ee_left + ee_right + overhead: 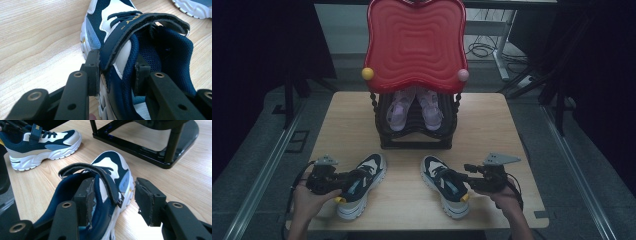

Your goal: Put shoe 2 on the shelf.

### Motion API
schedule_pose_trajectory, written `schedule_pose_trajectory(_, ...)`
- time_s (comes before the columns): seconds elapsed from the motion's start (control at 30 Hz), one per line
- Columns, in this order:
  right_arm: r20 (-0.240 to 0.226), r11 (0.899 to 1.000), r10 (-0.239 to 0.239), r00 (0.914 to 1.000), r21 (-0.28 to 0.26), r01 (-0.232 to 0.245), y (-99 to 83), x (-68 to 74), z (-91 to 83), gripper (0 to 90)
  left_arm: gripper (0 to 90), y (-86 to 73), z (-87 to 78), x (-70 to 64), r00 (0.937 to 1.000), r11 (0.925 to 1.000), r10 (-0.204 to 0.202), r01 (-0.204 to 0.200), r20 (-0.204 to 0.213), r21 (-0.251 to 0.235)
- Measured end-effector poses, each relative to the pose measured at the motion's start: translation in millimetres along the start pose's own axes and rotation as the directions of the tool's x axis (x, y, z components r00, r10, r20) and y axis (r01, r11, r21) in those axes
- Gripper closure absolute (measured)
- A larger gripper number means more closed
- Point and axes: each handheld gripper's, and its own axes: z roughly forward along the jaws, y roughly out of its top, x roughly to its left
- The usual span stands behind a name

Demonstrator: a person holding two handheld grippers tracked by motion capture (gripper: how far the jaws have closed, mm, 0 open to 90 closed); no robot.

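Now we clamp our left gripper (115, 72) on the mesh collar of the left navy-and-white sneaker (120, 30), on the pale wooden table (412, 200). Our right gripper (113, 200) straddles the right sneaker (105, 177)'s outer wall, jaws parted. Behind stands a black ridged shoe rack (414, 142).

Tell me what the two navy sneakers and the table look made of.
Left sneaker: navy woven mesh with smooth white, probably synthetic-leather panels, matte. Right sneaker: same, with a ridged white sole that looks like rubber or foam. Table: pale wood or laminate, grain lines visible.
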Motion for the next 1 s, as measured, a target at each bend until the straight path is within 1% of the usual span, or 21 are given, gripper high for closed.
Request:
schedule_pose_trajectory(0.13,-0.011,1.0,-0.013,0.9999,0.007,0.013,5.6,1.6,4.9,50.4,66.4,0.1,0.0,-0.3,1.0,1.0,0.0,0.0,-0.003,0.001)
schedule_pose_trajectory(0.23,-0.019,0.999,-0.024,0.9995,0.025,0.025,10.4,5.2,8.2,50.5,66.6,0.2,0.0,-0.6,1.0,1.0,-0.001,0.001,-0.005,0.002)
schedule_pose_trajectory(0.37,-0.013,0.998,-0.039,0.9991,0.056,0.04,15.3,9.6,14.1,51.6,66.8,0.1,0.0,-0.5,1.0,1.0,-0.002,0.002,-0.004,0.002)
schedule_pose_trajectory(0.43,-0.004,0.996,-0.048,0.9988,0.073,0.049,16.3,11.3,18.1,53.8,66.8,0.0,0.0,-0.3,1.0,1.0,-0.002,0.002,-0.003,0.001)
schedule_pose_trajectory(0.5,-0.008,0.995,-0.051,0.9987,0.088,0.052,16.6,12.2,22.3,55.5,66.8,-0.1,0.0,-0.1,1.0,1.0,-0.002,0.002,-0.002,0.0)
schedule_pose_trajectory(0.57,-0.011,0.993,-0.053,0.9985,0.108,0.054,16.4,12.6,26.8,56.4,66.7,-0.1,-0.1,0.1,1.0,1.0,-0.002,0.002,-0.002,0.0)
schedule_pose_trajectory(0.7,0.006,0.988,-0.051,0.9987,0.147,0.05,15.5,10.6,33.2,57.7,66.7,-0.1,-0.1,0.3,1.0,1.0,-0.002,0.002,0.0,0.0)
schedule_pose_trajectory(0.73,0.011,0.986,-0.044,0.999,0.158,0.042,15.6,10.1,34.4,57.9,66.7,-0.1,0.0,0.2,1.0,1.0,-0.001,0.001,-0.001,0.0)
schedule_pose_trajectory(0.8,0.02,0.982,-0.044,0.9988,0.183,0.039,15.9,8.8,37.1,57.8,66.7,0.0,0.0,0.0,1.0,1.0,-0.002,0.002,-0.001,0.0)
schedule_pose_trajectory(0.83,0.016,0.982,-0.038,0.9992,0.188,0.034,16.4,8.4,38.2,58.2,66.8,0.0,0.0,-0.1,1.0,1.0,-0.002,0.002,-0.002,0.001)
schedule_pose_trajectory(0.87,0.018,0.98,-0.042,0.999,0.197,0.037,16.9,8.3,39.3,58.6,66.8,0.0,0.0,-0.1,1.0,1.0,-0.002,0.002,-0.003,0.0)
schedule_pose_trajectory(1.0,0.018,0.974,-0.039,0.9991,0.225,0.034,19.4,8.8,42.0,64.3,67.0,0.0,0.0,-0.3,1.0,1.0,-0.003,0.003,-0.004,0.0)
